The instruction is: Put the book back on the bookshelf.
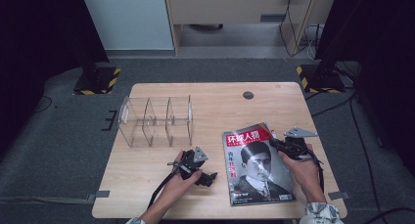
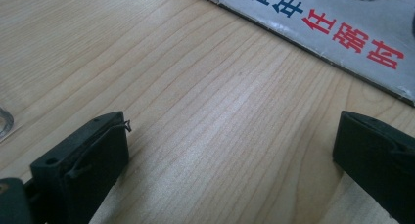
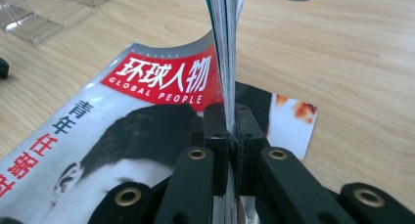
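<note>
**Right claw pinching the magazine's edge, lift barely begun**

Clearly the work has only started. The right claw [image 3: 228,136] is pressed together on the far right edge of a magazine [image 1: 257,165], and in the right gripper view a sheaf of pages stands upright between its black jaws while the cover curls up just left of them. Most of the magazine lies flat on the wooden table [image 1: 220,106], stretching from that claw back toward the person. Judging by this, the grip is made; raising the magazine and putting it somewhere is left to do.

The left claw [image 1: 193,168] rests near the magazine's left side, its jaws spread wide over bare wood with nothing between them.

Beyond the left claw, well apart from the right one, stands a clear plastic rack [image 1: 156,120] with upright dividers, a likely home for the magazine. Nothing lies between claw and rack.
</note>
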A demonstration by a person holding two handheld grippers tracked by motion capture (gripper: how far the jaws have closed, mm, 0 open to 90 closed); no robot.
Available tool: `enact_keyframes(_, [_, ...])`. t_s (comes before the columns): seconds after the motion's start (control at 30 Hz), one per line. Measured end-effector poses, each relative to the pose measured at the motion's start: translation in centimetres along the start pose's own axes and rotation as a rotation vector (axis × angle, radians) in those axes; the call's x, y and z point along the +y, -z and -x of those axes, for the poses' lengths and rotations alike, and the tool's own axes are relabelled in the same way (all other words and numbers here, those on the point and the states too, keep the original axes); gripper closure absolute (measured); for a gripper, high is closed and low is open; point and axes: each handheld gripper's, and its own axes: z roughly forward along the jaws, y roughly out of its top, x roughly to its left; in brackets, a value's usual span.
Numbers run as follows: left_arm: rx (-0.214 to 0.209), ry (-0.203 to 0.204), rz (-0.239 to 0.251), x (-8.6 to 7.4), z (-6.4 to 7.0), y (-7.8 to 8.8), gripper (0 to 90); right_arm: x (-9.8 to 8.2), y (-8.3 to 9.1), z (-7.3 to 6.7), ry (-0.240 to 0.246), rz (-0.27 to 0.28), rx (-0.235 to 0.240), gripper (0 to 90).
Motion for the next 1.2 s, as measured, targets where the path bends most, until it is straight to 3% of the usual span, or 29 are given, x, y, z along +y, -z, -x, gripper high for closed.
enact_keyframes(0.13, [0.003, 0.007, 0.012, 0.0, 0.0, 0.0, 3.0, 0.1, 0.2, 0.1, 0.002, 0.016, -0.010, 87.6])
enact_keyframes(0.17, [-0.012, 0.025, 0.028, 0.1, 0.1, 0.1, 3.4, 0.3, 0.3, 0.2, 0.003, 0.022, -0.009, 87.6])
enact_keyframes(0.33, [-0.030, 0.018, 0.048, 0.5, 0.4, 0.3, 4.6, 0.7, 0.7, 0.1, 0.006, 0.048, -0.013, 87.6])
enact_keyframes(0.43, [-0.074, 0.052, 0.081, 1.0, 0.4, 0.2, 5.8, 0.9, 0.9, 0.0, 0.011, 0.074, -0.018, 87.6])
enact_keyframes(0.53, [-0.093, 0.046, 0.094, 1.4, 0.5, 0.1, 5.8, 1.0, 0.9, -0.1, 0.015, 0.080, -0.022, 87.6])
enact_keyframes(0.63, [-0.116, 0.028, 0.099, 2.3, 0.9, -0.5, 5.8, 1.2, 1.0, -0.4, 0.013, 0.092, -0.028, 87.7])
enact_keyframes(0.73, [-0.127, 0.038, 0.105, 2.5, 1.1, -0.8, 5.9, 1.3, 1.1, -0.5, 0.015, 0.103, -0.033, 87.7])
enact_keyframes(0.93, [-0.150, 0.096, 0.140, 2.8, 0.8, -1.7, 7.2, 1.8, 1.6, -0.8, 0.013, 0.145, -0.032, 87.7])
enact_keyframes(1.1, [-0.173, 0.117, 0.164, 3.6, 0.8, -2.4, 8.0, 2.0, 1.9, -1.0, 0.013, 0.162, -0.023, 87.7])
enact_keyframes(1.2, [-0.174, 0.113, 0.148, 4.2, 1.0, -3.1, 9.2, 2.1, 2.0, -1.0, 0.008, 0.171, -0.017, 87.7])
